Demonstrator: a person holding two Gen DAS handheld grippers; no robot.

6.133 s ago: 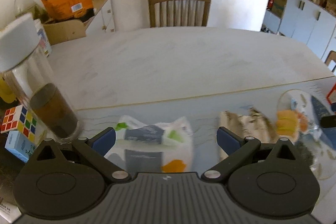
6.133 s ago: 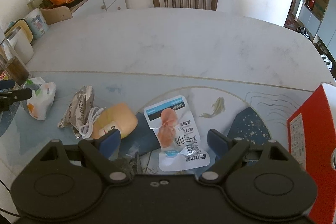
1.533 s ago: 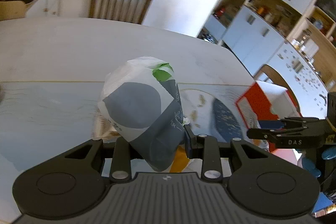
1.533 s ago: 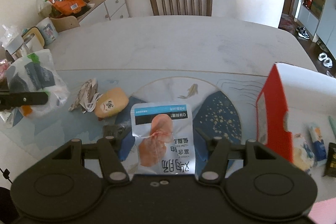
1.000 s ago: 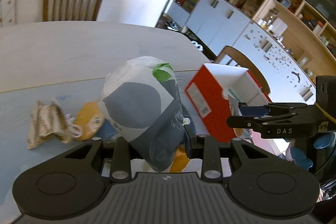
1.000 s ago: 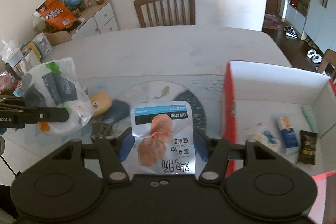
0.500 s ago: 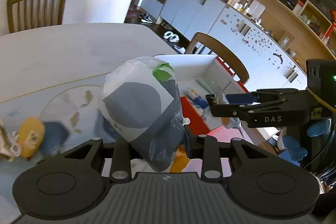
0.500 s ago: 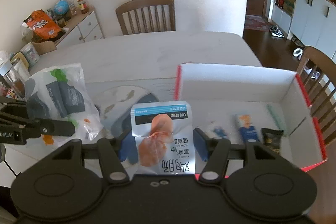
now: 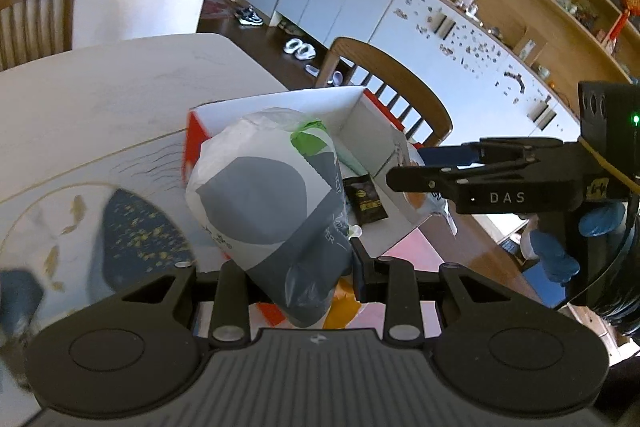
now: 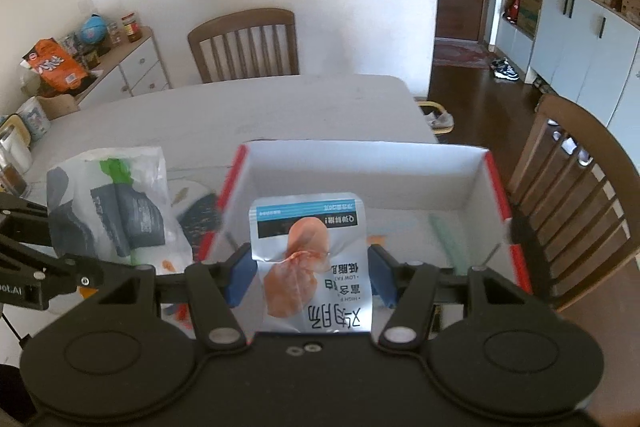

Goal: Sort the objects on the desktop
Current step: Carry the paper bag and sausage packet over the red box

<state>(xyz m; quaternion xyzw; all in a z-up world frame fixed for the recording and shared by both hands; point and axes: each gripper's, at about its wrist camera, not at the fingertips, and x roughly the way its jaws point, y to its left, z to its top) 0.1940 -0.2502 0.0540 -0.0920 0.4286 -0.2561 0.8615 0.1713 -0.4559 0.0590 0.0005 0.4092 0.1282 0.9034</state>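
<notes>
My left gripper (image 9: 296,267) is shut on a white, grey and green plastic packet (image 9: 272,203) and holds it in the air beside the red box's near left corner. The packet also shows in the right wrist view (image 10: 112,207). My right gripper (image 10: 308,267) is shut on a silver snack pouch (image 10: 312,259) with a blue band and holds it above the open red box (image 10: 496,183) with white inside walls. In the left wrist view the red box (image 9: 192,143) holds a small black sachet (image 9: 366,203), and the right gripper (image 9: 408,179) hangs over its right side.
A wooden chair (image 10: 580,203) stands right of the box and another chair (image 10: 244,47) at the table's far side. A placemat (image 9: 132,223) with fish print lies left of the box. A side cabinet (image 10: 132,67) with an orange bag (image 10: 52,67) stands at the far left.
Both grippers have lifted their packets off the placemat and carried them to the right, to the red box. The right gripper's pouch now hangs over the box's inside.
</notes>
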